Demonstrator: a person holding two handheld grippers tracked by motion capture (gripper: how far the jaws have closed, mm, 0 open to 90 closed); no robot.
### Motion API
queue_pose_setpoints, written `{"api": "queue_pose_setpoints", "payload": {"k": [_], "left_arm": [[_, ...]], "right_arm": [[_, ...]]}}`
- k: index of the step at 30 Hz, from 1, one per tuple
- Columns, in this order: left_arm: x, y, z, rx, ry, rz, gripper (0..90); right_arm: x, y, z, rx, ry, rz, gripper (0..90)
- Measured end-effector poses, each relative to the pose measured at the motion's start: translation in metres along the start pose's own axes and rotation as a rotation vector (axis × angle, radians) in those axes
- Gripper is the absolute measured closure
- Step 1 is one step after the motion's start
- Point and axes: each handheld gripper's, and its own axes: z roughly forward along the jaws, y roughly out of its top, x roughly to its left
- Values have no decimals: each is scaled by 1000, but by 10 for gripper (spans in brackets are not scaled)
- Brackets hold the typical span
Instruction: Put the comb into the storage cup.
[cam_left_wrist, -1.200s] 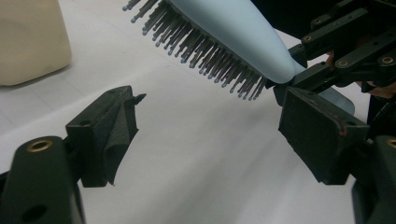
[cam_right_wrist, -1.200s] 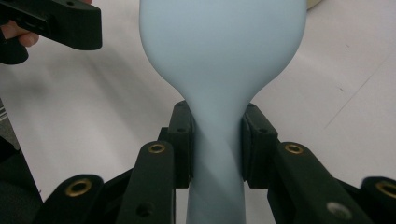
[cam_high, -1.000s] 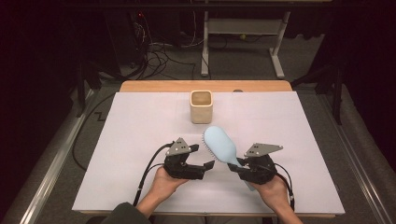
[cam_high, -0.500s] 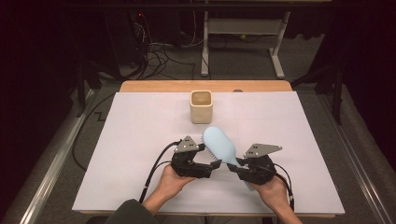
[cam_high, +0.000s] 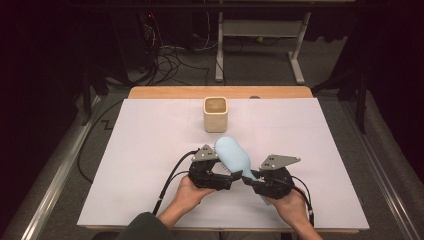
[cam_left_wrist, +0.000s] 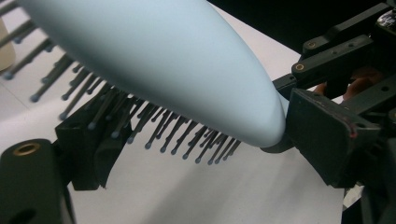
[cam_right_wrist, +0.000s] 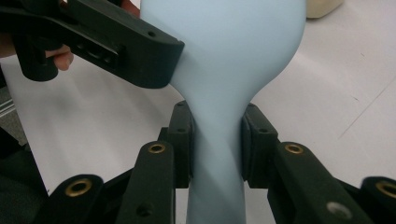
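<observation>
From the high view, I have the light blue hairbrush lifted over the white table sheet, short of the beige cup; I judge dropping it in remains. My right gripper grips its handle. In the left gripper view, my left gripper straddles the head, jaws wide, one among the bristles. The right gripper view confirms jaws clamped on the neck. No readable writing anywhere.
</observation>
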Motion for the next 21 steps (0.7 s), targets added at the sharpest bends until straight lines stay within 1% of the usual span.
{"api": "queue_pose_setpoints", "payload": {"k": [3, 6, 8, 11, 21], "left_arm": [[-2, 1, 3, 10, -1, 6, 162], [-3, 2, 4, 10, -6, 2, 158], [-3, 3, 5, 11, -12, -6, 158], [-3, 5, 7, 8, -17, -37, 163], [-5, 9, 10, 7, -19, -51, 182]], "right_arm": [[1, 0, 0, -1, 6, 0, 704], [2, 0, 0, -5, 9, -8, 704], [2, 1, 0, -5, 8, -8, 704], [2, 0, 0, -8, 10, -10, 705], [4, 1, 0, -11, 12, -12, 705]]}}
